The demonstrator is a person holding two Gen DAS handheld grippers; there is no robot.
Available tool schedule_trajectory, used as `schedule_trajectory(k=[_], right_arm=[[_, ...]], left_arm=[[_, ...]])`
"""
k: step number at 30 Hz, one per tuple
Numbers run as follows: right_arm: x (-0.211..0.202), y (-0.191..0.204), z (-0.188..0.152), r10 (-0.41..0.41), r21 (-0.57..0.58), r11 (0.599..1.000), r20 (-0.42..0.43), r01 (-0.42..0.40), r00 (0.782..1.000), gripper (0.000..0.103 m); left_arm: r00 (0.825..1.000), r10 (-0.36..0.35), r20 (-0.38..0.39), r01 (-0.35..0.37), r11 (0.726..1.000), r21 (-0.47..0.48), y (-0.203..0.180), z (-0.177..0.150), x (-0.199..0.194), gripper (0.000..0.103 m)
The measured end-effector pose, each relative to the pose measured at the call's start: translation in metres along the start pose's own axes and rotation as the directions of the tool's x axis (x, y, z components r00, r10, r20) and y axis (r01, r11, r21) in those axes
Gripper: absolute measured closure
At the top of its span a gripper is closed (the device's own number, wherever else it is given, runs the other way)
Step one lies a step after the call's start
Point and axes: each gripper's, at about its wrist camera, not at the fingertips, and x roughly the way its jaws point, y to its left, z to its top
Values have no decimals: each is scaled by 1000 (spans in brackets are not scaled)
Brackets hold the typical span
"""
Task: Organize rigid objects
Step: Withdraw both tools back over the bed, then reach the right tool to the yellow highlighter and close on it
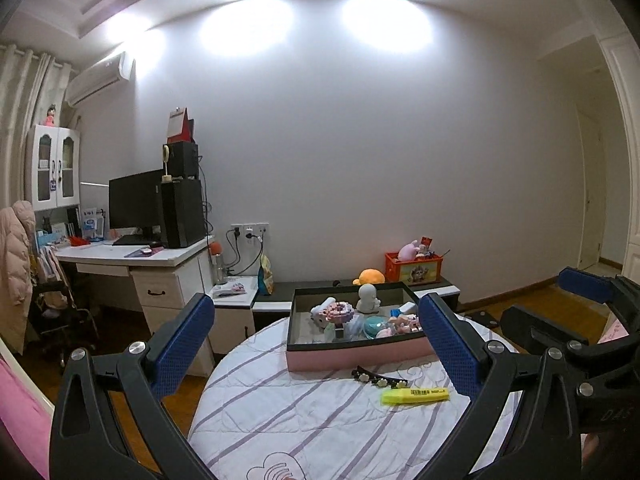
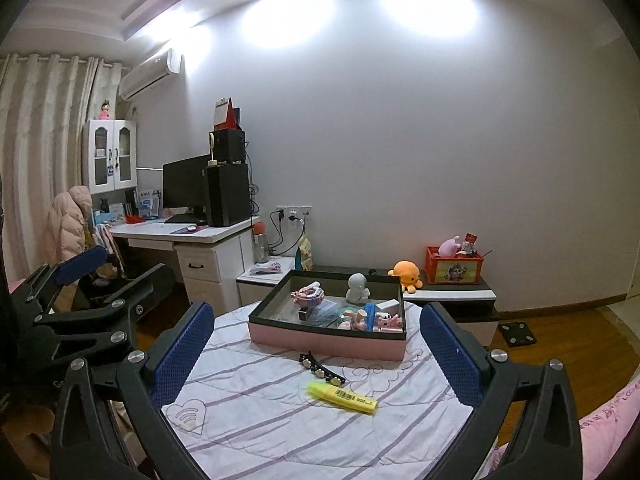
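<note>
Both grippers, left gripper (image 1: 316,344) and right gripper (image 2: 316,354), hung wide and empty. The highlighter (image 2: 342,397) lay just before the box (image 2: 326,344), beside the hair clip (image 2: 322,368); probably light, stiff, slick: grip its middle.

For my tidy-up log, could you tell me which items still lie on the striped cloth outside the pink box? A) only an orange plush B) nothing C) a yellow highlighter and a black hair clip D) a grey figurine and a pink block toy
C: the yellow highlighter and black hair clip lie on the cloth in front of the pink box.
</note>
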Motion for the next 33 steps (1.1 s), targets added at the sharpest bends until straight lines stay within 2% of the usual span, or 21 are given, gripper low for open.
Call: schedule_trajectory(k=[11,15,17,19,23,27,31,33], right_arm=[[9,-1,-6,2,1,1000,-17,-2,1000,0],[29,-9,-16,15,9,1000,-74,-14,997,0],[48,-24,-27,10,41,999,-137,-4,991,0],[72,-39,-42,14,64,998,-218,0,976,0],[121,-53,-83,3,66,998,-376,24,926,0],[157,-55,-107,-1,41,999,-470,23,883,0],[189,-55,-116,5,15,1000,-526,3,851,0],[207,-58,-122,-11,-14,1000,-571,4,821,0]], left_arm=[[1000,23,-12,-23,1000,20,-3,-8,13,0],[995,28,-95,-25,999,33,2,-22,37,0],[989,41,-142,-37,999,31,7,-31,49,0],[981,43,-187,-43,999,7,16,-42,62,0],[964,28,-266,-34,999,-18,24,-61,84,0],[942,4,-334,-8,1000,-8,21,-77,103,0],[922,-3,-387,9,1000,12,19,-90,119,0],[911,2,-411,9,1000,25,19,-96,126,0]])
